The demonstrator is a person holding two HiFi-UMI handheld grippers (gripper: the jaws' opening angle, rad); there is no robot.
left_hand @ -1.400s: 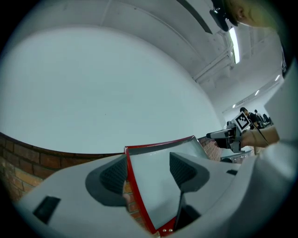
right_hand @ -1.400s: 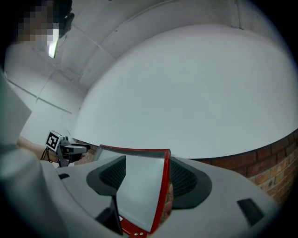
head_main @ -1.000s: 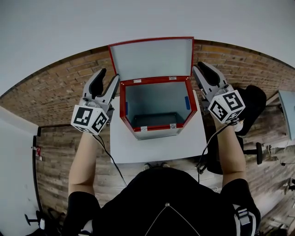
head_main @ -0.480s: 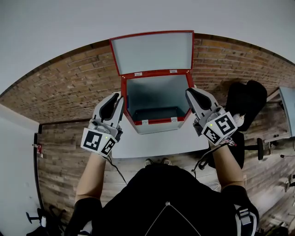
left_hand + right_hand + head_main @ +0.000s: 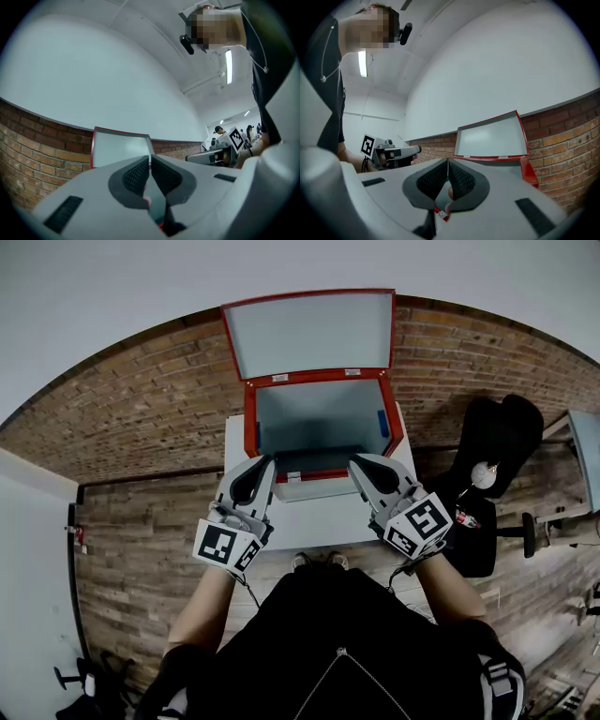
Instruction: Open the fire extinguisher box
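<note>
Head view: we see the red metal fire extinguisher box (image 5: 250, 418) with its pale grey inside standing on the white desk (image 5: 309, 526), its back toward the brick wall (image 5: 141, 418). Its red-rimmed lid (image 5: 309, 332) stands raised behind the opening, just as it did a second ago, and the box has not shifted on the desk.

What has changed is where the tools are. A second ago we held them up at either side of the open box, level with its rim, jaws apart. Now both have come back toward us and sit over the desk in front of the box. The left tool (image 5: 265, 463) points at the front left corner and the right tool (image 5: 356, 463) at the front right corner. We cannot tell whether either tip touches the red edge.

In the left gripper view and the right gripper view, each tool's ribbed pads have just closed together, with nothing between them.
</note>
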